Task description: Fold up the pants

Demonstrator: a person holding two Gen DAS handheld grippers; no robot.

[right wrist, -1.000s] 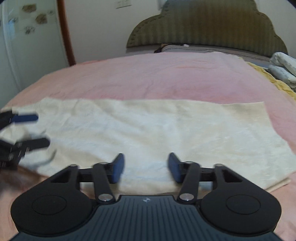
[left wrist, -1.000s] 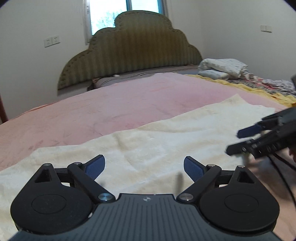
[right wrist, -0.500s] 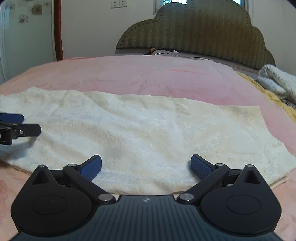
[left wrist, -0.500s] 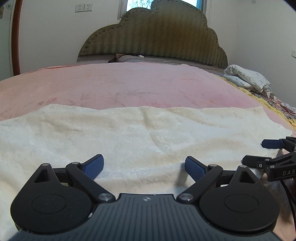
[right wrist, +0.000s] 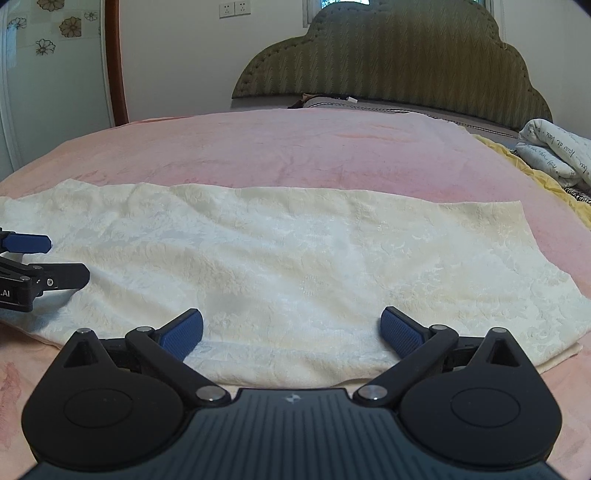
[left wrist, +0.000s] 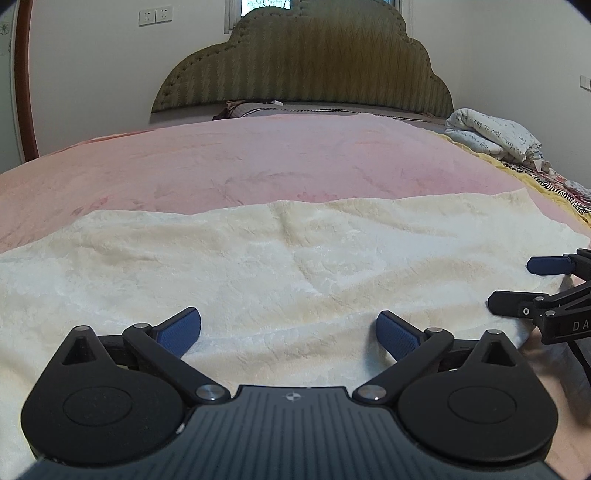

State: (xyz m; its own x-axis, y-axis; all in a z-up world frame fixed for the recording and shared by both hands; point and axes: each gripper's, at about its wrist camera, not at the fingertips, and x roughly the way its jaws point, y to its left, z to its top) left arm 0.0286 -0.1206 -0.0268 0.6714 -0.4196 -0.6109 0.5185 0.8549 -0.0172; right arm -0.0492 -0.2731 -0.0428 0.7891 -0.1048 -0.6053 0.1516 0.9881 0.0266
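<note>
**Cream pants spread crosswise on the pink bed, both grippers wide**

Covering most of both views, the pink bedspread (left wrist: 280, 158) runs back to a scalloped olive headboard (left wrist: 303, 62) against a white wall. On the wall left of the headboard sit two power sockets (right wrist: 233, 8). Along the bed's right side lies a yellow blanket edge (right wrist: 532, 166) with a bundled white printed quilt (left wrist: 491, 134) on top of it.

The cream pants (right wrist: 280, 258) lie flat on the near part of the bedspread, their long axis running left to right across the bed, parallel to the headboard. The fabric is textured and softly rumpled, with a shallow crease near its middle. In the right wrist view the right end finishes in a straight slanted edge, and a second layer peeks out beneath the near right corner; which end is the waist cannot be told. The left end runs out of frame.

The left gripper (left wrist: 288, 332) sits low over the near edge of the pants, its blue-padded fingers (left wrist: 181, 330) spread wide with only fabric lying below the gap, nothing pinched. The right gripper (right wrist: 291, 330) is likewise spread wide over the near edge, holding nothing. Each shows at the side of the other's view, near the near edge of the pants.
</note>
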